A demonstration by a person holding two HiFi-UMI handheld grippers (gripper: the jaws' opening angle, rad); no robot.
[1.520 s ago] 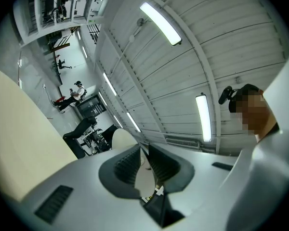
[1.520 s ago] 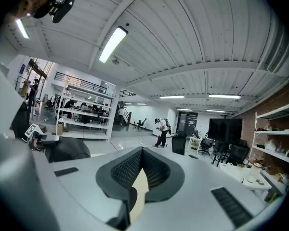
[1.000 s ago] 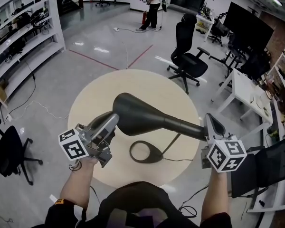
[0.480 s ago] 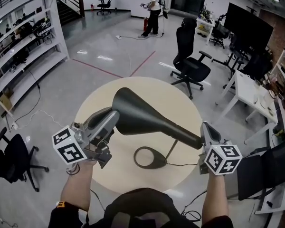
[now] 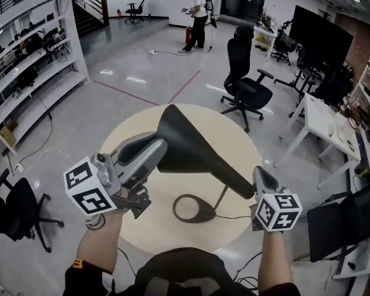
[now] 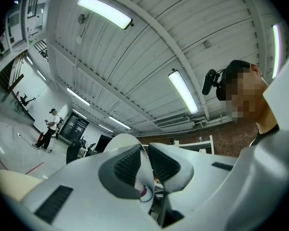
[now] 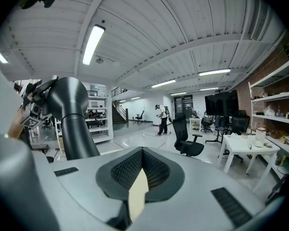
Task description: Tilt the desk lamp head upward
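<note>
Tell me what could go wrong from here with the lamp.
1. The left gripper pinches only the thin rim of the lamp head; it may slip off as the head tilts.
2. The right gripper is shut and empty, with the neck beside it, so it only braces; the base could slide or lift off the table.

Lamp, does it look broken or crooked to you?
Nothing looks broken or spilled. The lamp head is tipped with its wide end up, but only because the left gripper is pinching its rim. The lamp's ring-shaped base sits flat on the round table.
</note>
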